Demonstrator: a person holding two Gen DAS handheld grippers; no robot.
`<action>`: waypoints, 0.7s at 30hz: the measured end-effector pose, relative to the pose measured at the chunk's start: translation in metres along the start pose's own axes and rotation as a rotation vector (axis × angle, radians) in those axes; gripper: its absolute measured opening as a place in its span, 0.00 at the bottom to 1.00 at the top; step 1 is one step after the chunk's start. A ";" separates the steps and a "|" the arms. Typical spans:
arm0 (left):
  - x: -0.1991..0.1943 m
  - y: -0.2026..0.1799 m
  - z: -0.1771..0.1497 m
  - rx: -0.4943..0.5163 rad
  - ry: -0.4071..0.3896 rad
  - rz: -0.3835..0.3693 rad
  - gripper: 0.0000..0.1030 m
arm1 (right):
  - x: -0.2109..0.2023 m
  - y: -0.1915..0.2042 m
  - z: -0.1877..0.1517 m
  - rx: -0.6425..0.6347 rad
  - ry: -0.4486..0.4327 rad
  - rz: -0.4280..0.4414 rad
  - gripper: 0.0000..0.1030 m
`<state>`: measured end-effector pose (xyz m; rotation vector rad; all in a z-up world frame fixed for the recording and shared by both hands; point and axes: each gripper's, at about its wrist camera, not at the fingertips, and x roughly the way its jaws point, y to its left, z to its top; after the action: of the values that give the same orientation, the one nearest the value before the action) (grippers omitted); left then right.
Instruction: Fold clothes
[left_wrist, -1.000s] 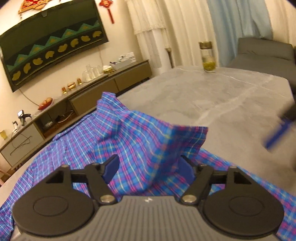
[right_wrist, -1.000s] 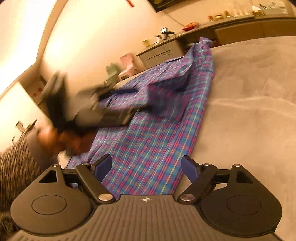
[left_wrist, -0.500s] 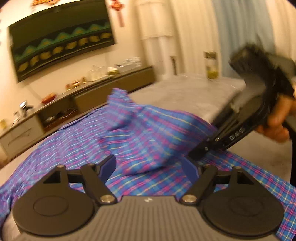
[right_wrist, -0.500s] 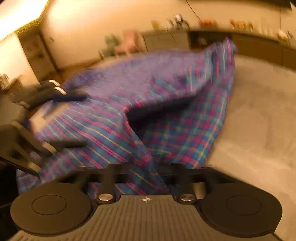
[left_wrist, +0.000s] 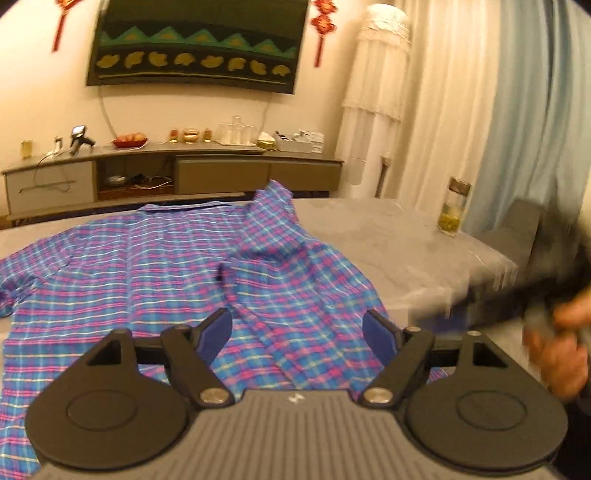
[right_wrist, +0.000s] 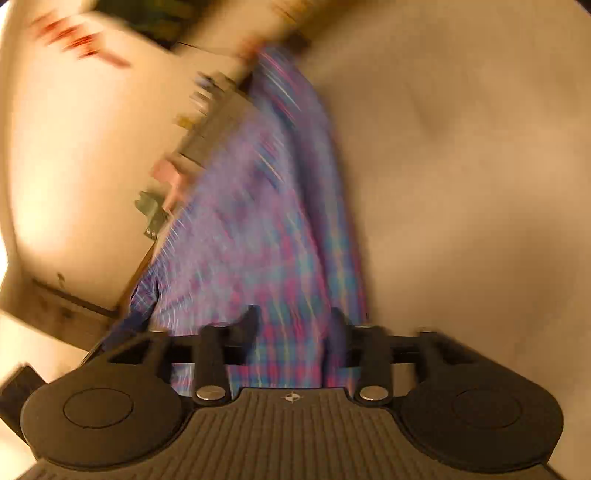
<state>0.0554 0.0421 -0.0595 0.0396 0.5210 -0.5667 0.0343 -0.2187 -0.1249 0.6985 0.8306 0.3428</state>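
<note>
A blue and pink plaid shirt (left_wrist: 155, 266) lies spread on a grey table (left_wrist: 399, 236), its right side folded over toward the middle with a raised corner at the back. My left gripper (left_wrist: 297, 332) is open and empty just above the shirt's near part. In the blurred right wrist view the shirt (right_wrist: 280, 229) runs away from my right gripper (right_wrist: 293, 321), whose fingers stand partly open over the shirt's near edge. It also appears in the left wrist view as a dark blur (left_wrist: 517, 295) held by a hand at the right.
A glass jar (left_wrist: 452, 212) stands at the table's far right. A long low cabinet (left_wrist: 173, 173) with small items runs along the back wall under a dark screen. Curtains hang at the right. A grey seat (left_wrist: 517, 236) is beyond the table.
The raised fold of the shirt has dropped flatter onto the shirt. My right gripper let go of it and swung away to the right. My left gripper has pulled back and levelled.
</note>
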 end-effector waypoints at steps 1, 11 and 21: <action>0.004 -0.007 -0.003 0.020 0.005 -0.005 0.77 | -0.010 0.015 0.008 -0.093 -0.054 -0.011 0.52; 0.057 -0.055 -0.035 0.148 0.188 -0.083 0.69 | 0.166 0.069 0.137 -0.724 -0.026 -0.289 0.39; 0.051 -0.064 -0.054 0.188 0.297 -0.134 0.71 | 0.296 0.032 0.186 -0.718 0.002 -0.331 0.36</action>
<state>0.0340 -0.0281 -0.1250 0.2728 0.7616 -0.7448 0.3658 -0.1174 -0.1790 -0.1089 0.7404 0.3118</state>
